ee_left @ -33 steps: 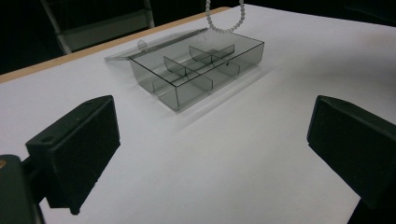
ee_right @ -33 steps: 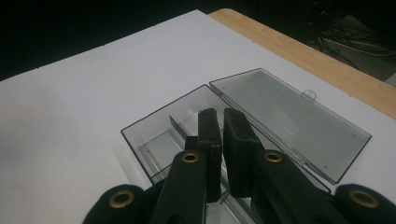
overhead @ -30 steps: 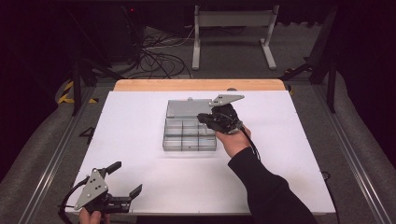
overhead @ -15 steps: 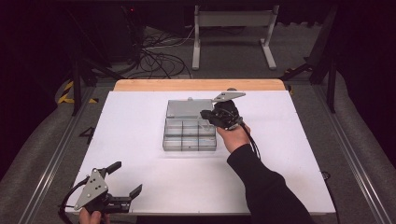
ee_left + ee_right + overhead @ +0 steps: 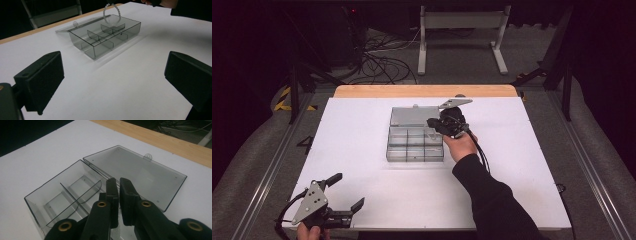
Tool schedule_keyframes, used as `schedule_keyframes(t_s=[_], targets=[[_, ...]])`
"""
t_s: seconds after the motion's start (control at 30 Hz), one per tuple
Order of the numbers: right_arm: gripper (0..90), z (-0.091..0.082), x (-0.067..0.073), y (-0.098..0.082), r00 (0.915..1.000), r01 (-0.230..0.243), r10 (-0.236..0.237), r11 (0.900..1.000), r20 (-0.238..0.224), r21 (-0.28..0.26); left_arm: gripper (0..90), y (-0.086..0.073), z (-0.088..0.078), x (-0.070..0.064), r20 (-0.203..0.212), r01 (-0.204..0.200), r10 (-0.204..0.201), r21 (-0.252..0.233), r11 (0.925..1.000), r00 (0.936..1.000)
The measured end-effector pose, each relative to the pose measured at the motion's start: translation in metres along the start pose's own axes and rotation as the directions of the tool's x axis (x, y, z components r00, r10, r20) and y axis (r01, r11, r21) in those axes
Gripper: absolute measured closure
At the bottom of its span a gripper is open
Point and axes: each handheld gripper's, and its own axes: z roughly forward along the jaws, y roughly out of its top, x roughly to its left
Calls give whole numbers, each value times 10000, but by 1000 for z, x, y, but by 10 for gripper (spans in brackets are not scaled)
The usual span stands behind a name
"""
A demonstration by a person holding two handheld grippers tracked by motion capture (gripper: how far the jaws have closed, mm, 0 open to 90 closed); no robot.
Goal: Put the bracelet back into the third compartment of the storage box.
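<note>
The right gripper (image 5: 438, 125), jaws pinched on a hanging white bead bracelet (image 5: 112, 13), hovers over the open, smoky clear-plastic divided box (image 5: 415, 144) directly below it, seemingly to drop it in, while the left gripper (image 5: 346, 194) waits wide open and empty.

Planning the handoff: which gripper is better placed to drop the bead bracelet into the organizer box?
Right. The right gripper holds the bracelet above the open box; the left gripper waits open at the near table edge.
</note>
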Motion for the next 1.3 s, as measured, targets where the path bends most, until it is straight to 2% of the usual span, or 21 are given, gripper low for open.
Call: schedule_keyframes(t_s=[0.37,0.4,0.47,0.53,0.7,0.87,0.97,1.1,1.3], targets=[[857,7,-7,-4,9981,-529,530,9986,-318,43,29,0,0,0,7,6,-6,8,10000,10000],[840,8,-8,-5,9981,-536,538,9985,-298,97,29,0,0,0,6,6,-6,6,10000,10000],[713,10,-10,-6,9990,-445,445,9990,49,88,29,0,0,0,5,45,-45,-14,10000,10000],[683,8,-10,-6,9992,-297,295,9995,285,70,29,0,0,0,9,62,-62,-12,10000,10000],[535,4,-11,-5,9979,-89,95,9999,636,-102,29,0,0,0,14,13,-13,17,10000,10000],[411,-1,-9,-3,9983,-72,85,9997,575,-235,29,0,0,1,21,32,-32,29,10000,10000],[357,-5,-5,-2,9980,90,-73,9996,630,-276,29,0,1,1,-18,-48,48,-3,10000,10000],[275,-13,0,1,9985,228,-203,9985,516,-497,29,0,0,0,15,36,-36,0,10000,10000],[182,-30,9,5,9980,578,-557,9953,290,-771,29,0,1,1,-29,-64,64,4,10000,10000]])
